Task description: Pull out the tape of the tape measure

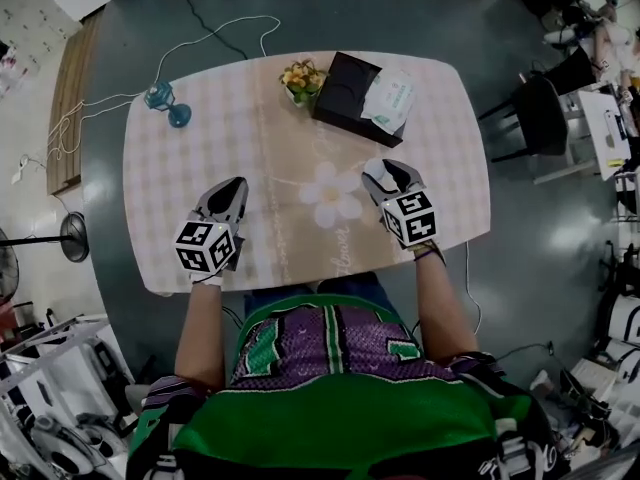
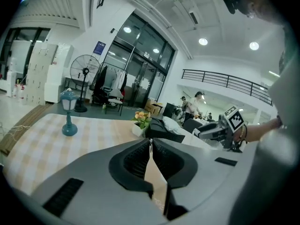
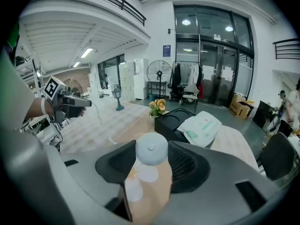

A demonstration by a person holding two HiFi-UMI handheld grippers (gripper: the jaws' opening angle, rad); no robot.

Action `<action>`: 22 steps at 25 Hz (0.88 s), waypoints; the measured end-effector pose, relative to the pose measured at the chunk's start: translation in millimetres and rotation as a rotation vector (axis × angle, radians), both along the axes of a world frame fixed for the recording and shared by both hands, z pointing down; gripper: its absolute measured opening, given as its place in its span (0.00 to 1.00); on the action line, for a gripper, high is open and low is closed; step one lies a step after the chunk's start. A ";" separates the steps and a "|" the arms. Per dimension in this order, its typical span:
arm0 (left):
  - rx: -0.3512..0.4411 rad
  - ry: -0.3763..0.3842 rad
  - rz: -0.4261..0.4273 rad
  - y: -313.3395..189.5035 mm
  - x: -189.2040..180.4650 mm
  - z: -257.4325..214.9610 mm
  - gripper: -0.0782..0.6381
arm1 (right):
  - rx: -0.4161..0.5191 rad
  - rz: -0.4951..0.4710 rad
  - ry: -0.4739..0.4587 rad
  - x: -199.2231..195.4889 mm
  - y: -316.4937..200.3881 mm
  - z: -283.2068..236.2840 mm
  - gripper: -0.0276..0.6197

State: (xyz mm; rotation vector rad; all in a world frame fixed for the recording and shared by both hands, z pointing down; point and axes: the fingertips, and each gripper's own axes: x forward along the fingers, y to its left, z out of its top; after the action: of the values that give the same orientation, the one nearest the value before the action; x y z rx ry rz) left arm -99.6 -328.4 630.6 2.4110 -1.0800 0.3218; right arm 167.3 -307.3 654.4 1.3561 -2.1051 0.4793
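tape measure: round, pinched in wide-set fingers of right gripper, over desk
left gripper: fingers closed, empty, well apart to its left
tape tab: not visible

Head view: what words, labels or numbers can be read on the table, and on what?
"Flower", as it seems to read: cursive print on the tablecloth.
Green print on the packet atop the black box: too blurred to read.
Nothing else legible.
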 end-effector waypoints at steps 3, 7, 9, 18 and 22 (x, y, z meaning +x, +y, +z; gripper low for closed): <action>-0.012 -0.060 0.003 -5.1 6.4 18.0 0.16 | -0.028 -0.017 -0.007 3.3 -7.1 18.2 0.38; -0.050 -0.100 -0.011 -11.3 14.1 46.0 0.16 | -0.075 -0.020 -0.022 11.4 -16.1 47.8 0.38; -0.067 -0.115 -0.017 -14.3 18.2 57.8 0.16 | -0.099 -0.018 -0.031 14.9 -19.7 61.7 0.38; -0.147 -0.195 -0.046 -17.7 31.4 108.5 0.16 | -0.186 -0.009 -0.053 26.3 -30.2 114.4 0.38; -0.173 -0.245 -0.065 -18.2 29.0 129.5 0.16 | -0.216 -0.005 -0.053 31.0 -32.1 133.4 0.38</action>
State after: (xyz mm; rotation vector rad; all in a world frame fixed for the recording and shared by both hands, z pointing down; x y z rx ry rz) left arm -70.6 -346.6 760.1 2.2195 -1.1796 0.6746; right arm 198.3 -339.4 787.8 1.2263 -2.0315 0.7251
